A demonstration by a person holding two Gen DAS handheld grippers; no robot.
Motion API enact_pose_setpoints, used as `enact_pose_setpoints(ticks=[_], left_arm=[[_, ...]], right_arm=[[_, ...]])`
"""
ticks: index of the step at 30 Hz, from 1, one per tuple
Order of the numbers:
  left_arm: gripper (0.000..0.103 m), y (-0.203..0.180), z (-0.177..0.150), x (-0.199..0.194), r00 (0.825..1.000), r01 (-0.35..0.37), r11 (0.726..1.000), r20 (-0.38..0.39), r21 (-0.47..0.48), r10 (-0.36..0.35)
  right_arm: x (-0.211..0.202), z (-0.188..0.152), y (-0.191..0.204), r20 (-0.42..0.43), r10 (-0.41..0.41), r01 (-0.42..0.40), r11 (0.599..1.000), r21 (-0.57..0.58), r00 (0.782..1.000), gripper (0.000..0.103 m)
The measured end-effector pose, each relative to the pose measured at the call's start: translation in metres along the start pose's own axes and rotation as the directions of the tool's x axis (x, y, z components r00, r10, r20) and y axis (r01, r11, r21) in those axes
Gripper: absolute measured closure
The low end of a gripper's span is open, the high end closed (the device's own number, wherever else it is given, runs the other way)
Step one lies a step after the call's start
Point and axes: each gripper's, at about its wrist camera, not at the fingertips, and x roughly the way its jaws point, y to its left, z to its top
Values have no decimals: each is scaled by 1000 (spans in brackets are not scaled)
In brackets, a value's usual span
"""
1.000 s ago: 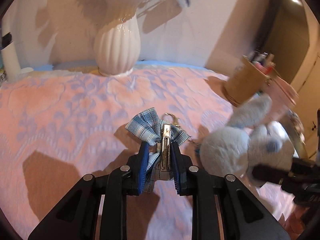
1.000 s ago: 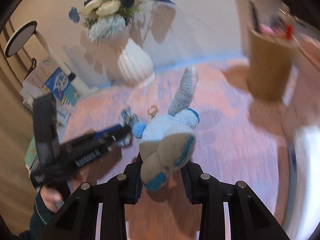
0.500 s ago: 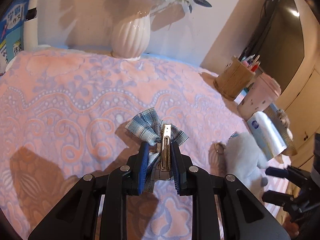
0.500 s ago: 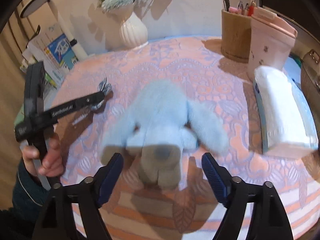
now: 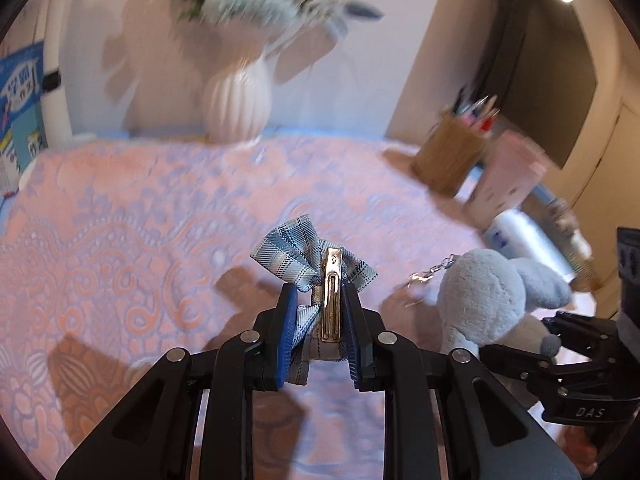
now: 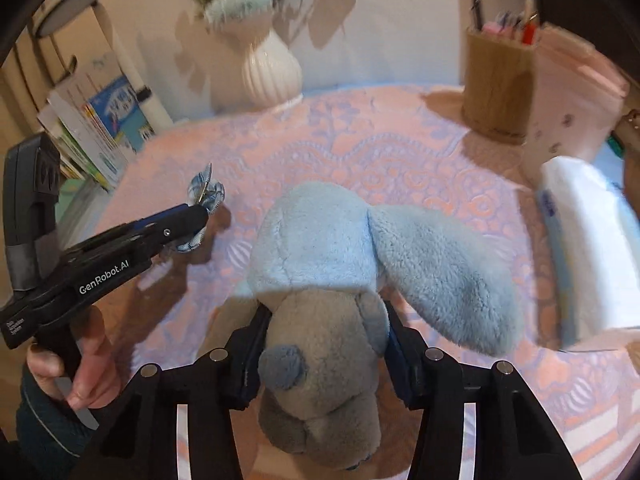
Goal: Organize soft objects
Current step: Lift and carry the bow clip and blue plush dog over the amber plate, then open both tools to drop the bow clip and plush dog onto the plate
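Where the wooden cup (image 6: 498,88) stands, pens (image 6: 504,20) fill it.

A home desk: flower vase (image 6: 272,72), pen holder (image 6: 498,84), books (image 6: 100,128).

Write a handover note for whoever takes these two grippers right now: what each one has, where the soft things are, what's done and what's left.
Left gripper: shut on the blue plaid bow hair clip, held above the pink patterned cloth.
Right gripper: jaws closing around the grey muzzle of the blue plush dog; the pads look about in contact, so check the grip before lifting.
The plush lies on the cloth, left of the tissue pack.
Done: bow picked up.
Left: secure the plush, then place both; no destination is evident in either view.
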Motion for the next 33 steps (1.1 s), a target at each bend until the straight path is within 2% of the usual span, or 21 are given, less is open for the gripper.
enact_pose_setpoints(ticks=[4, 6, 9, 12, 15, 19, 21, 22, 24, 27, 30, 32, 33], left_arm=[[84, -43, 26, -30, 995, 40, 996, 89, 82, -47], [84, -71, 40, -41, 990, 53, 988, 121, 144, -71], [84, -117, 59, -46, 981, 100, 970, 143, 220, -133], [84, -167, 75, -41, 971, 152, 944, 135, 293, -199], [84, -223, 86, -27, 962, 182, 911, 123, 369, -242], [84, -293, 90, 1, 951, 248, 859, 59, 447, -305], [84, -319, 89, 18, 943, 289, 837, 11, 465, -332], [84, -330, 88, 26, 939, 307, 828, -9, 470, -343], [84, -353, 81, 43, 934, 331, 814, -46, 478, -353], [84, -373, 69, 65, 931, 351, 798, -94, 490, -352], [84, -389, 57, 84, 933, 353, 786, -129, 508, -336], [81, -397, 51, 97, 935, 350, 784, -147, 513, -321], [79, -399, 48, 103, 935, 352, 781, -164, 515, -314]], right_arm=[[-39, 12, -17, 91, 8, -11, 999, 38, 996, 53], [-60, 17, -25, 145, -22, 16, 999, 40, 989, 53], [-98, 21, -48, 249, -125, 111, 991, 71, 960, 53], [-129, 25, -83, 298, -173, 138, 981, 136, 939, 53], [-167, 28, -137, 338, -295, 215, 943, 255, 894, 52], [-206, 27, -204, 331, -394, 243, 877, 415, 857, 52], [-218, 28, -228, 316, -446, 272, 841, 468, 838, 52], [-223, 33, -243, 288, -497, 317, 809, 495, 818, 52], [-227, 35, -262, 254, -543, 360, 774, 522, 800, 52], [-223, 41, -292, 217, -532, 349, 760, 547, 818, 52], [-211, 46, -312, 185, -509, 339, 761, 554, 841, 46], [-202, 47, -321, 165, -492, 334, 765, 550, 855, 30], [-195, 48, -325, 143, -474, 335, 774, 537, 869, 27]])
